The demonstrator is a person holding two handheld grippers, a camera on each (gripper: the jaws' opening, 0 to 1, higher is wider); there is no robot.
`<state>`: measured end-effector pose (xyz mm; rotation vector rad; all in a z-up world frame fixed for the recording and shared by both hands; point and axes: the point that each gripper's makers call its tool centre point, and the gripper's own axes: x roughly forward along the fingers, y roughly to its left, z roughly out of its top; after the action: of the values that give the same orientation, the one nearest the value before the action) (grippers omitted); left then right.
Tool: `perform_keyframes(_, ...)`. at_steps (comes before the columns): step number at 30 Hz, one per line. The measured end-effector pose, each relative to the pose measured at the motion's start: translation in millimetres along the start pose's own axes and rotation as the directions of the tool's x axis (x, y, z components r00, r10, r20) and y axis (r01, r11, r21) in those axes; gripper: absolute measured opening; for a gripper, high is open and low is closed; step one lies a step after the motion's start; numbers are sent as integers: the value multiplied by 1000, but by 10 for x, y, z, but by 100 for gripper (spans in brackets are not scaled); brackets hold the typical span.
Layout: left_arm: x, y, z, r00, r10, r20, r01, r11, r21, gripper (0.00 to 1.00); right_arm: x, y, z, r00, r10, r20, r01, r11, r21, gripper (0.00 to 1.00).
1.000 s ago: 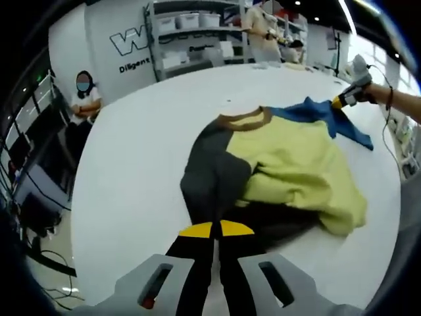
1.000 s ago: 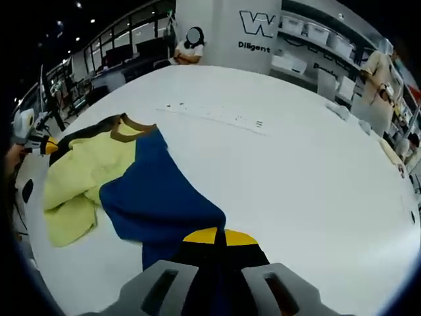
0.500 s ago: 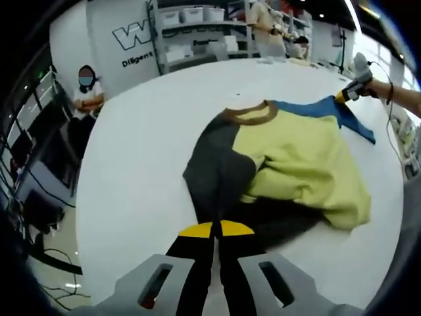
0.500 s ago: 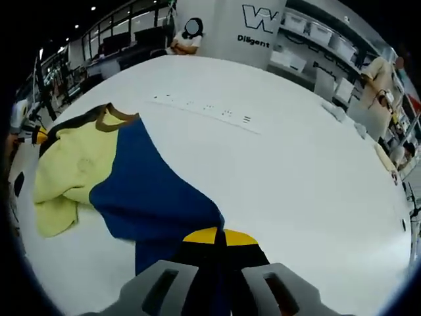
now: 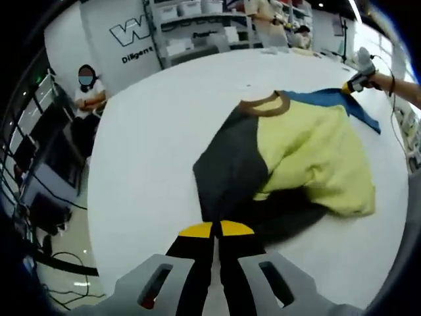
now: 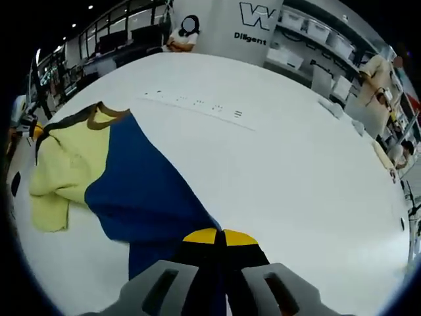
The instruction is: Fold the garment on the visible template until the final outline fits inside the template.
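**Two grippers clamping opposite ends of the garment to spread it**

Two pinches are holding the garment (image 5: 283,164) across the white table (image 5: 145,145), one at each end. In the left gripper view, the left gripper (image 5: 216,232) is showing its yellow-tipped jaws pressed together on the dark grey sleeve (image 5: 230,174), with the cloth running out from between them. In the right gripper view, the right gripper (image 6: 215,238) is closed the same way on the blue sleeve (image 6: 145,191). Holding opposite ends like this looks meant to draw the cloth flat, since the yellow body (image 5: 316,158) is lying bunched and wrinkled in the middle. The brown collar (image 5: 266,105) is facing away from the left gripper. No template outline is discernible under the garment, so folding probably has not begun. A seated person (image 5: 89,89) is watching from beyond the table edge.
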<state>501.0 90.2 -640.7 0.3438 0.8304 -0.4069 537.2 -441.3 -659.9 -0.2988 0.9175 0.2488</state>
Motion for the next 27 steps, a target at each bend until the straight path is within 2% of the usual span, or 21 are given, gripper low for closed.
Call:
perform_keyframes(4, 13, 35, 24, 1000, 2, 4, -2, 999, -52, 2, 6, -38, 12, 1000, -10, 1, 10, 1000, 3, 0)
perform_keyframes(13, 23, 16, 9, 1000, 15, -1, -15, 999, -47, 3, 23, -56, -35, 1000, -26, 7, 26, 999, 35, 0)
perform_keyframes(16, -19, 64, -1, 996, 86, -18, -86, 996, 1, 13, 17, 4, -44, 1000, -10, 16, 8, 995, 97, 0)
perform_keyframes(18, -39, 1, 8, 997, 82, -14, -82, 997, 18, 22, -4, 31, -35, 999, 0, 34, -4, 994, 111, 0)
perform_keyframes(20, -65, -43, 44, 997, 74, 8, -74, 997, 10, 27, -41, 94, -8, 997, 23, 70, -32, 990, 139, 1)
perform_keyframes(23, -129, -144, 117, 996, 71, 55, -74, 996, 49, 33, -102, 200, 0, 993, 56, 101, -73, 982, 172, 18)
perform_keyframes(26, -155, -268, 90, 997, 50, 57, -53, 998, 39, 37, -171, 301, 11, 988, 74, 135, -101, 974, 205, 28)
perform_keyframes(27, -158, -301, 80, 997, 45, 58, -47, 998, 31, 38, -184, 338, 19, 986, 82, 148, -115, 968, 225, 34)
